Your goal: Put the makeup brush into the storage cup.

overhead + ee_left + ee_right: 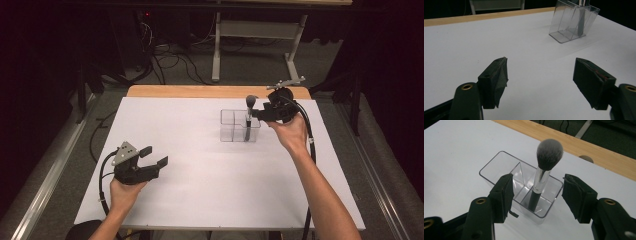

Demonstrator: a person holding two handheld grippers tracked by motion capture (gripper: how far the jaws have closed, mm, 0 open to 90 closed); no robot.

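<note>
Brush [541, 177] stands upright in clear organizer [499, 161] (right tool [537, 195] spread around it).

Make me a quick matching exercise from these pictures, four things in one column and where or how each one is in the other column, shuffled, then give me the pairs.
Things:
1. makeup brush
2. clear organizer
3. left gripper
4. right gripper

Places or states:
A. open, at the near left of the white table, apart from everything
B. stands on the white table toward its far right
C. upright, bristles up, in one compartment
D. open, jaws on either side of the brush handle without touching it

Pairs: 1-C, 2-B, 3-A, 4-D
</note>
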